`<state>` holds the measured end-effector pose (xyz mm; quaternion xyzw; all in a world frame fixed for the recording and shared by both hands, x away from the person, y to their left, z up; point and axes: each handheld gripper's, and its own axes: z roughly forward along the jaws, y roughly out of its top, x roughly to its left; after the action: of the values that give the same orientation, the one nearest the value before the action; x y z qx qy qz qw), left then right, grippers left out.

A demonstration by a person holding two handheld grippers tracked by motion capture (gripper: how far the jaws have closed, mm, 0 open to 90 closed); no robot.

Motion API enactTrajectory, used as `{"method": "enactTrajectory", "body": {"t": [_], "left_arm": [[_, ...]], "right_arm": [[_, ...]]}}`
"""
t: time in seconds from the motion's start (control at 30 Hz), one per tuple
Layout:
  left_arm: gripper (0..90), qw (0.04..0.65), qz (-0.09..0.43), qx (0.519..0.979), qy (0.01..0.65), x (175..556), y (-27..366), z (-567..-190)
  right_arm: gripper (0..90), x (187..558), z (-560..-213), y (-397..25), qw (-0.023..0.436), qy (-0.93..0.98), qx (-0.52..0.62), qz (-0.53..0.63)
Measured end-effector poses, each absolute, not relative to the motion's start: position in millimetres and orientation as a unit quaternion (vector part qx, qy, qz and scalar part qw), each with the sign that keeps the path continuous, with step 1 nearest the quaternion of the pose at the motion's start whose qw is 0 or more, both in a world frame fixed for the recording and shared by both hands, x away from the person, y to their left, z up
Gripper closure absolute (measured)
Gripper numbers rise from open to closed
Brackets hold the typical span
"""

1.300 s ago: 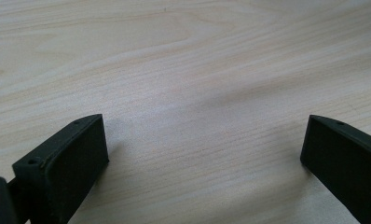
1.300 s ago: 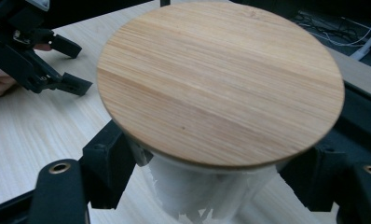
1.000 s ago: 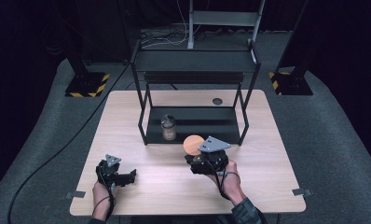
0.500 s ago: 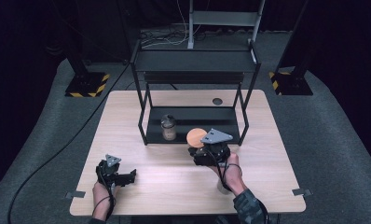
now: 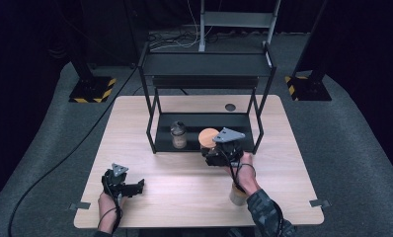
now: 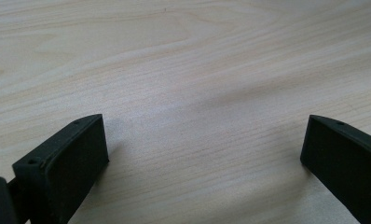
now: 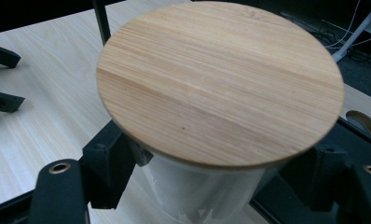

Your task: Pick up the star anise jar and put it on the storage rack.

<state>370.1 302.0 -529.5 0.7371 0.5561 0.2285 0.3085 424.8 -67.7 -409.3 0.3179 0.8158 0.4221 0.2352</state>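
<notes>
the jar [image 7: 197,196] has a clear glass body, round and straight-sided, under a flat round wooden lid [image 7: 221,84] of pale bamboo with fine grain lines. the lid sits closed on top and juts out a little past the glass all round. the jar stands upright, clamped at its glass body just below the lid by the right tool [image 7: 211,186], a black jaw pressed to each side. in the high view its lid [image 5: 208,136] shows as a tan disc at the front edge of the black rack's lower shelf [image 5: 204,122], just right of a small dark-lidded jar [image 5: 178,135] that stands on that shelf.
</notes>
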Motion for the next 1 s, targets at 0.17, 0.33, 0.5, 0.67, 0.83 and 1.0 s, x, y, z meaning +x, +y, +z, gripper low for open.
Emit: {"method": "enactTrajectory", "body": {"t": [0.17, 0.33, 0.5, 0.67, 0.83, 1.0], "left_arm": [[0.2, 0.308, 0.228, 0.737, 0.556, 370, 302, -530], [0.2, 0.309, 0.229, 0.737, 0.556, 370, 302, -530], [0.2, 0.309, 0.229, 0.737, 0.556, 370, 302, -530], [0.2, 0.309, 0.229, 0.737, 0.556, 370, 302, -530], [0.2, 0.309, 0.229, 0.737, 0.556, 370, 302, -530], [0.1, 0.309, 0.229, 0.737, 0.556, 370, 302, -530]], "right_arm": [[24.9, 435, -411, -70, 0.235, 0.816, 0.32, 0.42], [24.9, 446, -411, -73, 0.233, 0.818, 0.32, 0.418], [24.9, 454, -410, -74, 0.233, 0.823, 0.312, 0.414], [24.9, 462, -410, -75, 0.229, 0.829, 0.302, 0.412], [24.9, 470, -413, -78, 0.222, 0.831, 0.296, 0.416], [24.9, 482, -420, -81, 0.21, 0.834, 0.291, 0.42]]}}
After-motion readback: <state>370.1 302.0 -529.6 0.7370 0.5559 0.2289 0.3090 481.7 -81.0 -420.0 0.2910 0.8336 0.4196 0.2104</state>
